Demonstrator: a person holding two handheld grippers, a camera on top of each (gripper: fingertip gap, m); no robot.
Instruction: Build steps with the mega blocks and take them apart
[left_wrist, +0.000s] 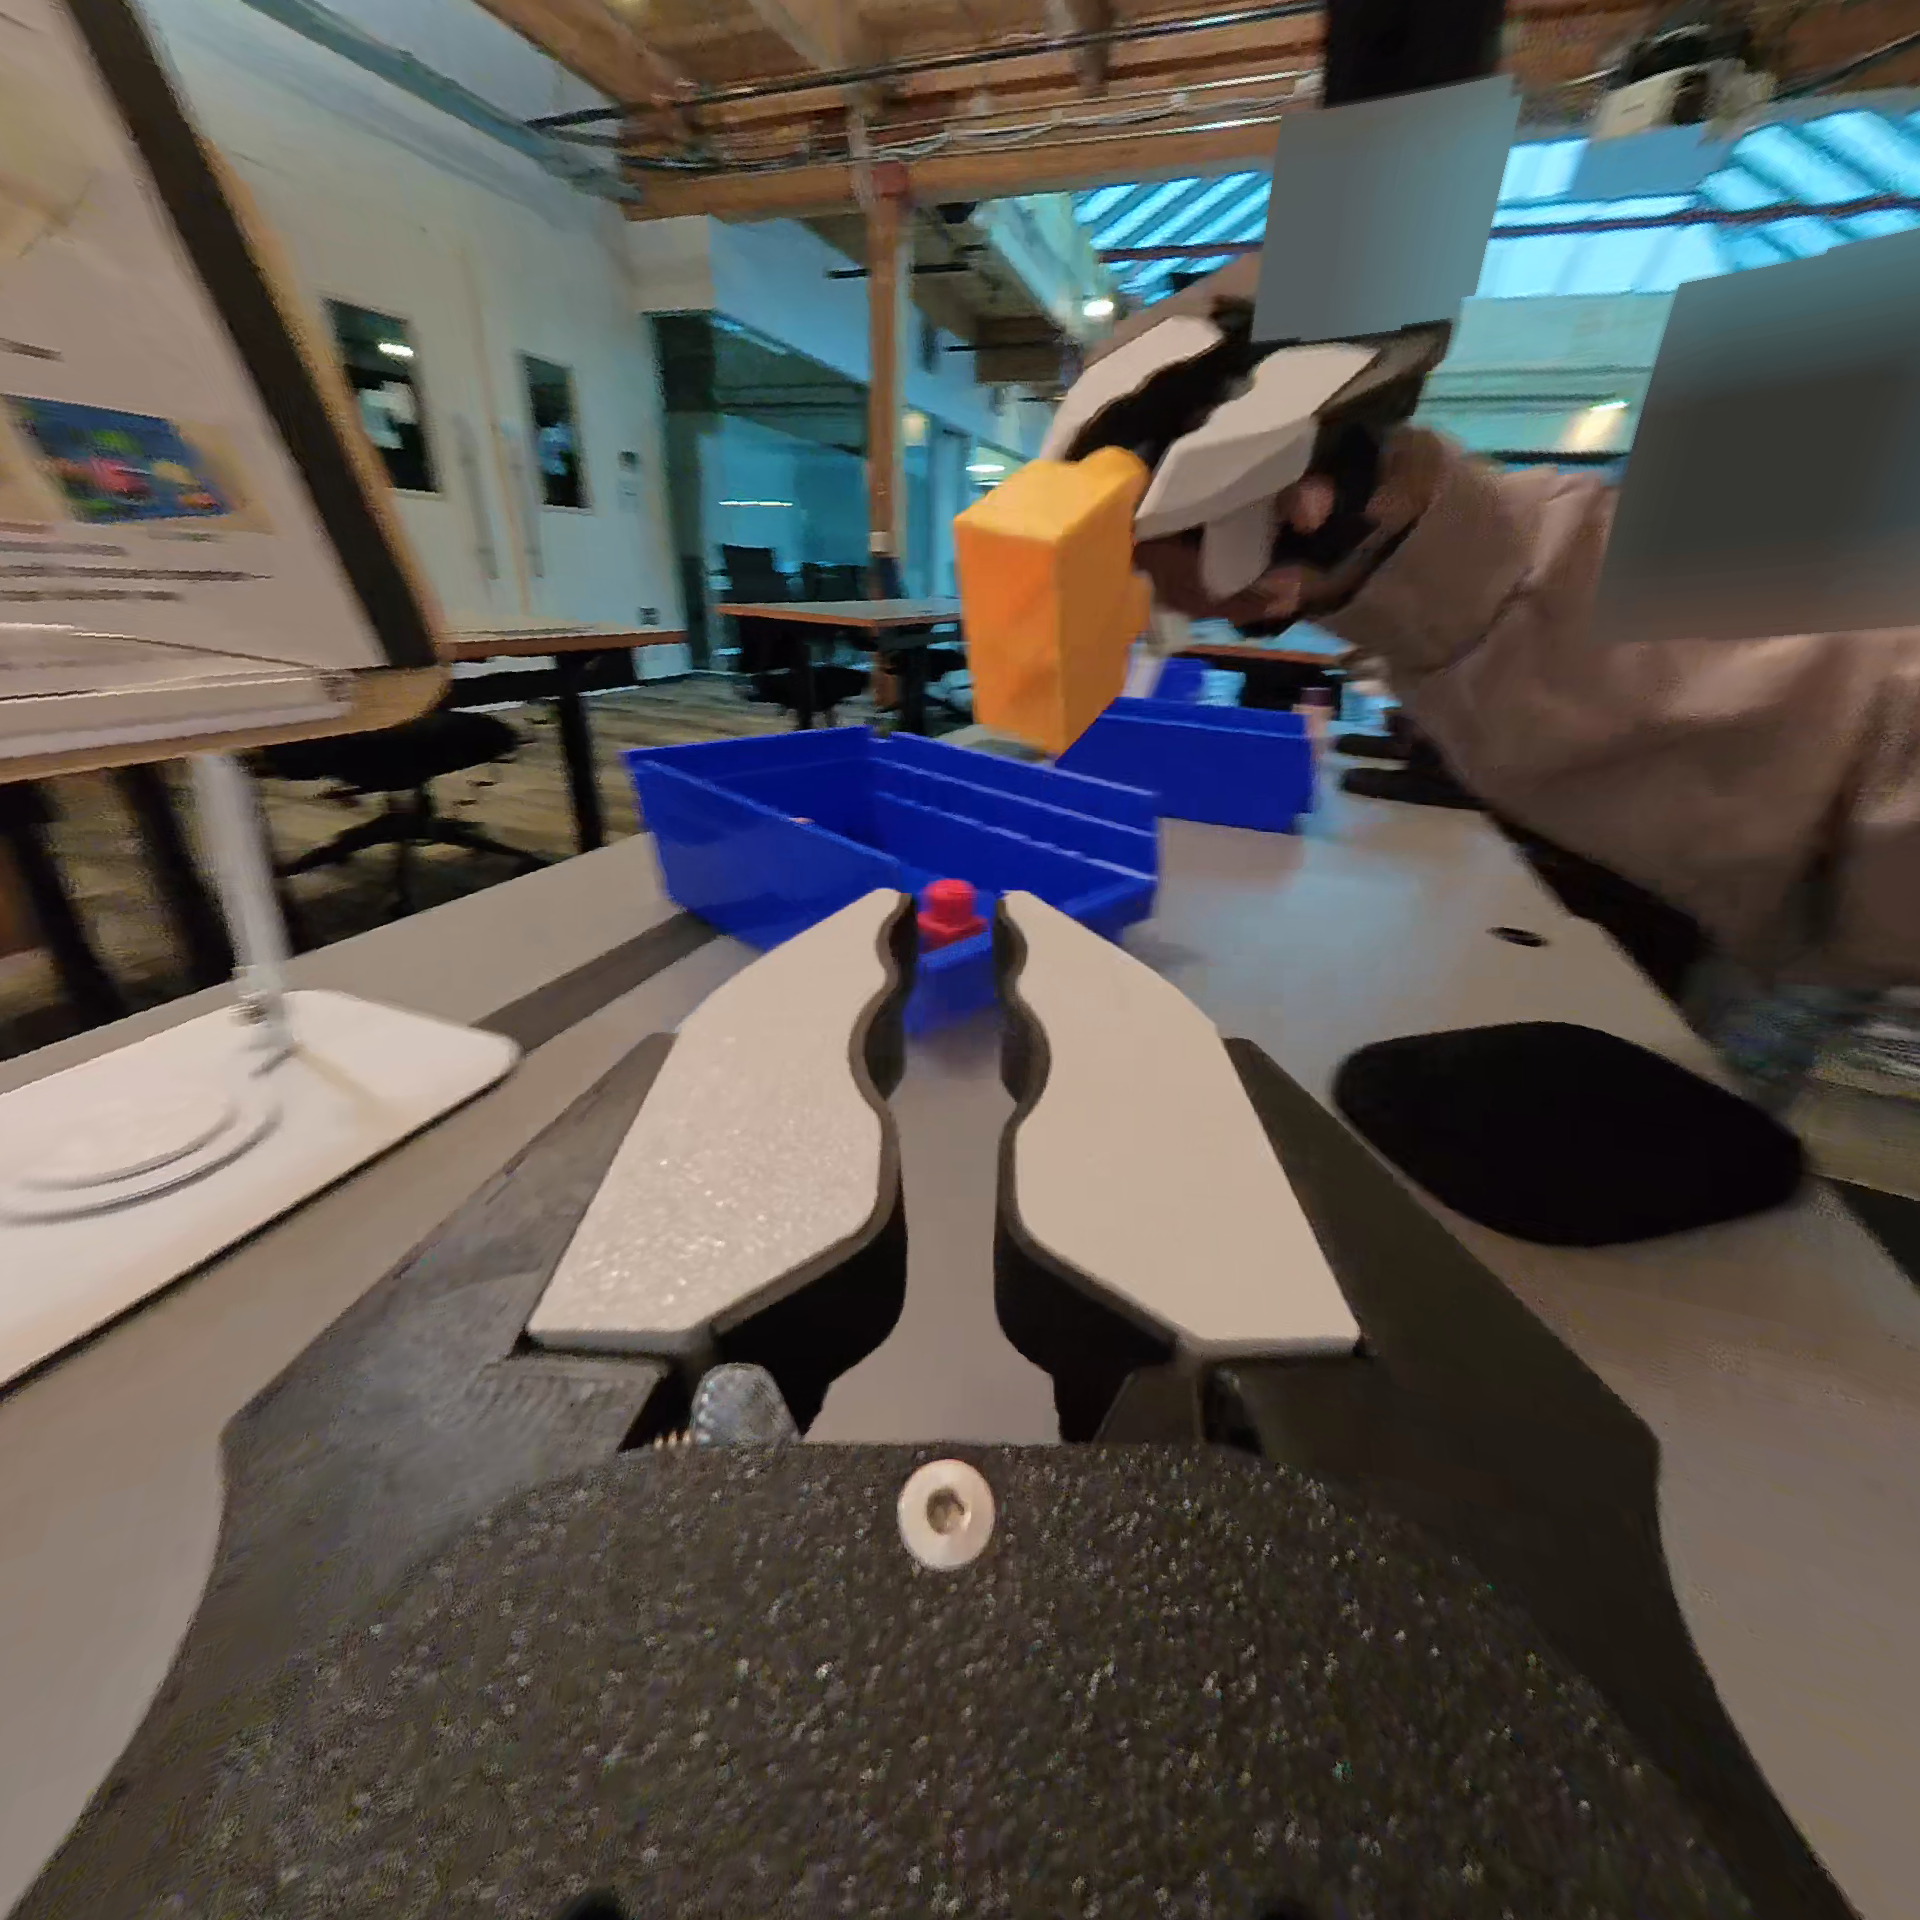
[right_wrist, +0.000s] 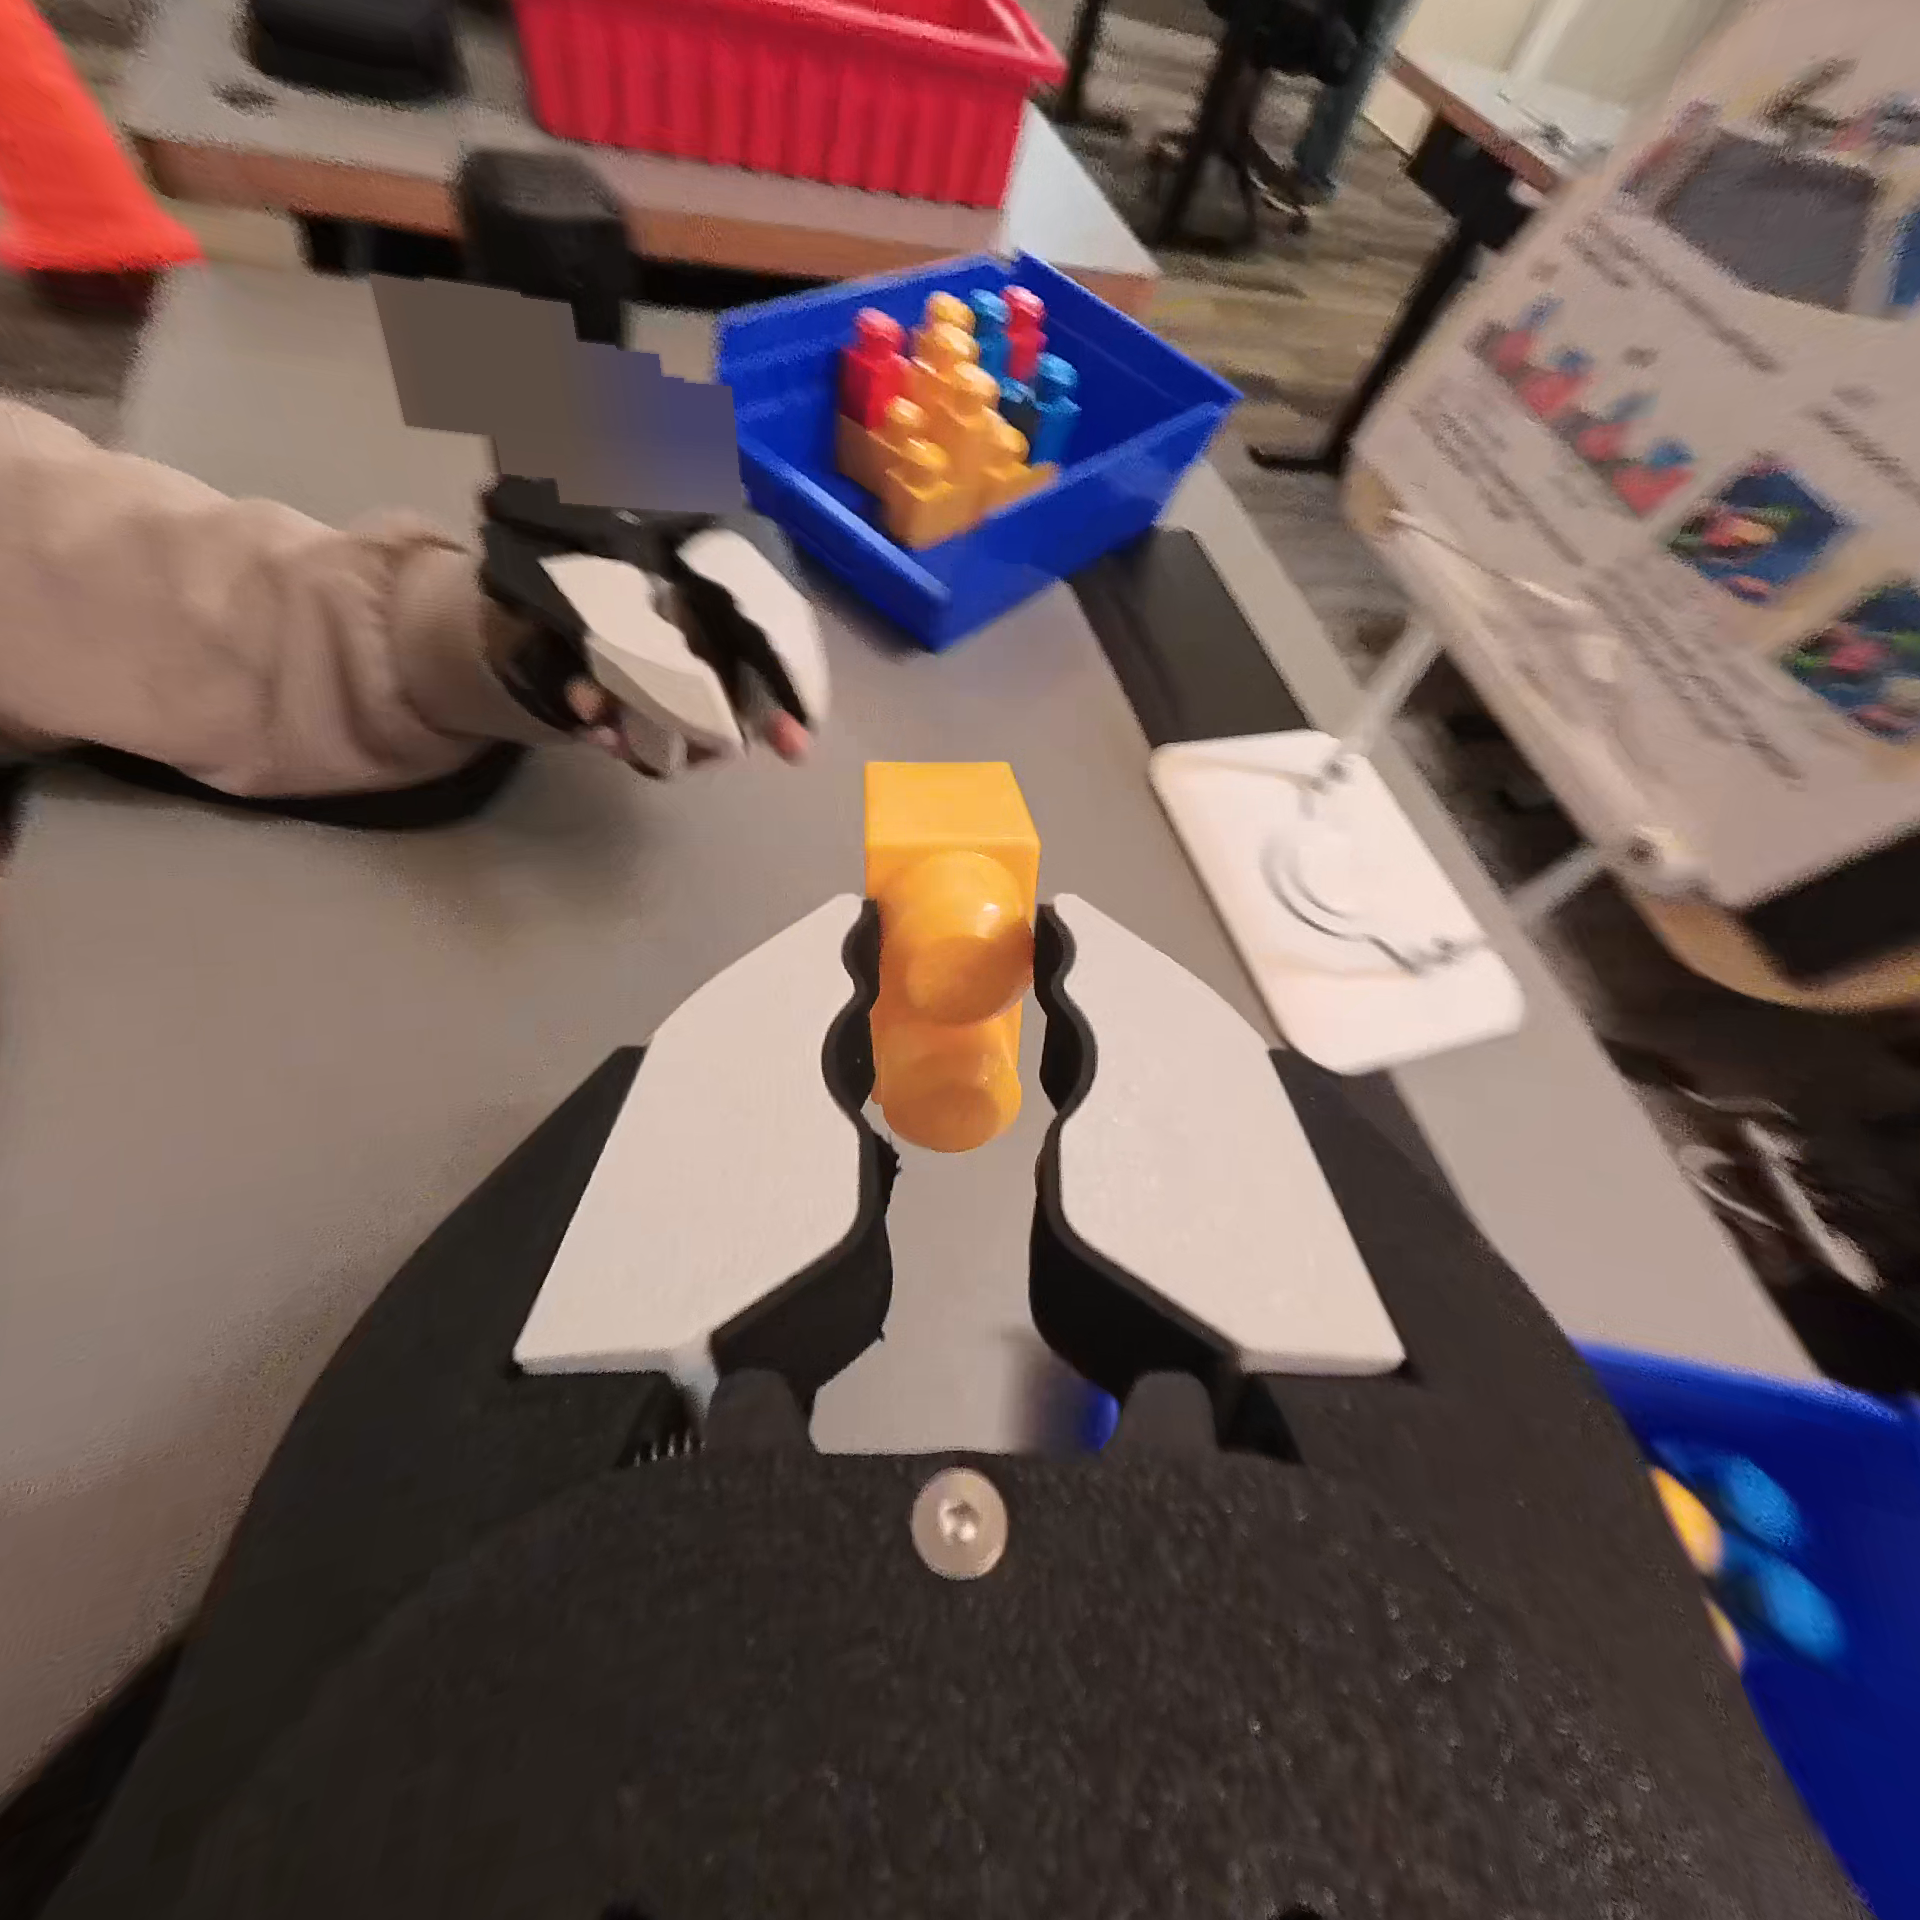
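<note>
Stepped mega blocks (right_wrist: 940, 421) fill blue bin (right_wrist: 1174, 436); right gripper (right_wrist: 951, 997) clamps orange block (right_wrist: 951, 831); left gripper (left_wrist: 951, 925) parted.

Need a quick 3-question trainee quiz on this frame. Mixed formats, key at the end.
1. True or false: the right tongs are empty.
2. The stepped stack of red, orange and blue plastic blocks sits in: A) the blue plastic bin; B) a red crate; C) a white stand base.
3. Does the orange two-stud plastic block touch the grey table?

Key:
1. False: they are shut on the orange block.
2. A.
3. No: the left wrist view shows it held in the air.
</note>
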